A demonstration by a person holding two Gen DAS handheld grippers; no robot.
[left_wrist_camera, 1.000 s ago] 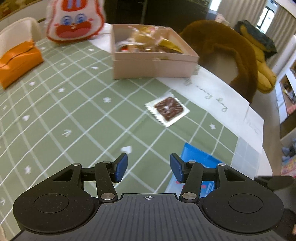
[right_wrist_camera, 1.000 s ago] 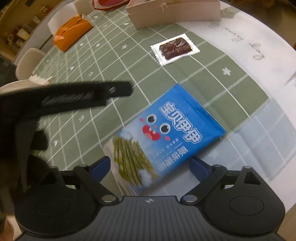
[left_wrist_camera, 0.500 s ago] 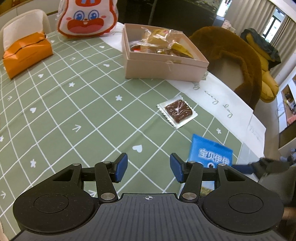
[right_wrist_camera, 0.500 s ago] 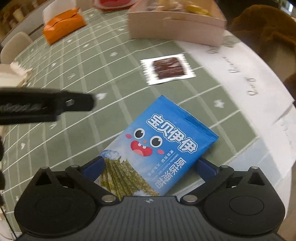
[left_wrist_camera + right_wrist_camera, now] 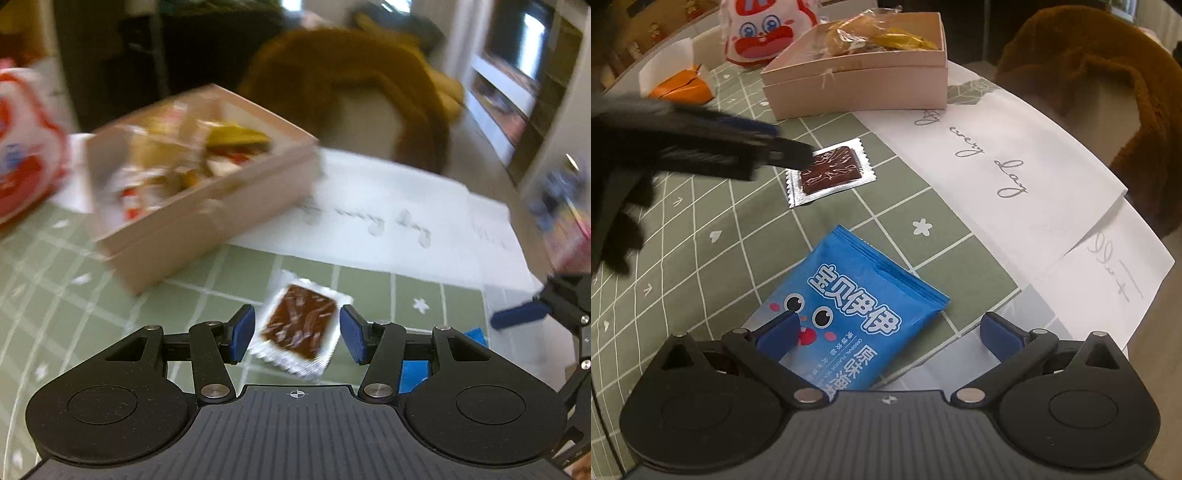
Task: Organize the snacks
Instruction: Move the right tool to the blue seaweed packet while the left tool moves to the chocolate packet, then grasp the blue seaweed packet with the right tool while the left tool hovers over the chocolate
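A small chocolate packet (image 5: 300,328) in a clear crimped wrapper lies on the green checked tablecloth, between the open jaws of my left gripper (image 5: 297,334). It also shows in the right wrist view (image 5: 831,171), with the left gripper (image 5: 790,149) reaching over its left end. A blue seaweed snack pack (image 5: 857,310) lies flat between the wide-open jaws of my right gripper (image 5: 890,330); its corner shows in the left wrist view (image 5: 417,371). A pink cardboard box (image 5: 857,77) holding several wrapped snacks stands behind them; it is blurred in the left wrist view (image 5: 207,192).
A white cloth with script writing (image 5: 1015,158) covers the table's right side up to its edge. A red-and-white rabbit bag (image 5: 764,29) and an orange tissue holder (image 5: 683,86) sit at the back left. A brown furry chair (image 5: 1108,88) stands beyond the table.
My left gripper has moved forward and right until its open jaws straddle the chocolate packet. My right gripper has shifted slightly along the blue pack, still open around it.
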